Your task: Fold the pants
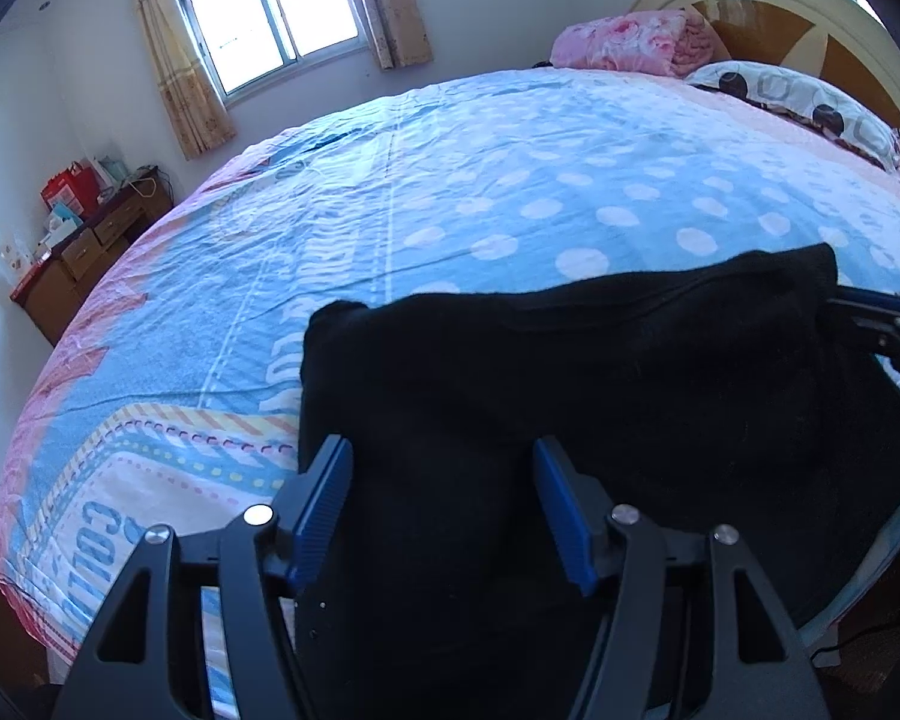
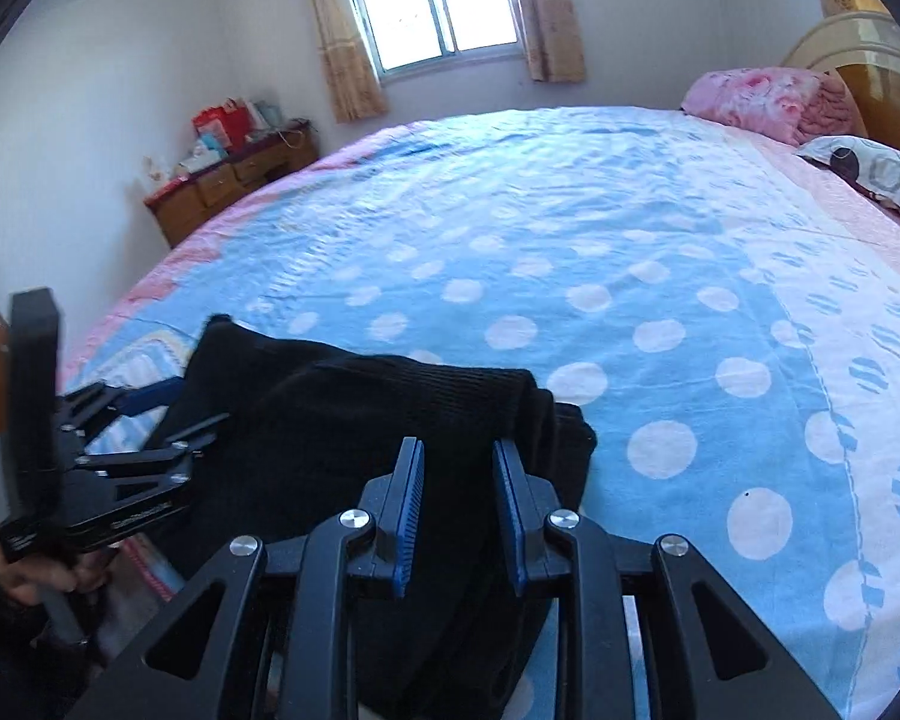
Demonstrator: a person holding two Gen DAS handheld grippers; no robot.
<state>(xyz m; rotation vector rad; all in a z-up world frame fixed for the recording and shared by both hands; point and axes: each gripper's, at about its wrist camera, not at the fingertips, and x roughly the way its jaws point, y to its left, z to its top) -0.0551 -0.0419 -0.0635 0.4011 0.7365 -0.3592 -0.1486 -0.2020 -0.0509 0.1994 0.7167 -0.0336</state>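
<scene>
Black pants [image 1: 570,372] lie folded on the bed [image 1: 450,180], both tools spread.

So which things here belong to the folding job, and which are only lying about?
For the job:
black pants
left gripper
right gripper
bed, as the work surface

Only lying about:
pink blanket
pillow
wooden dresser
red bag
</scene>
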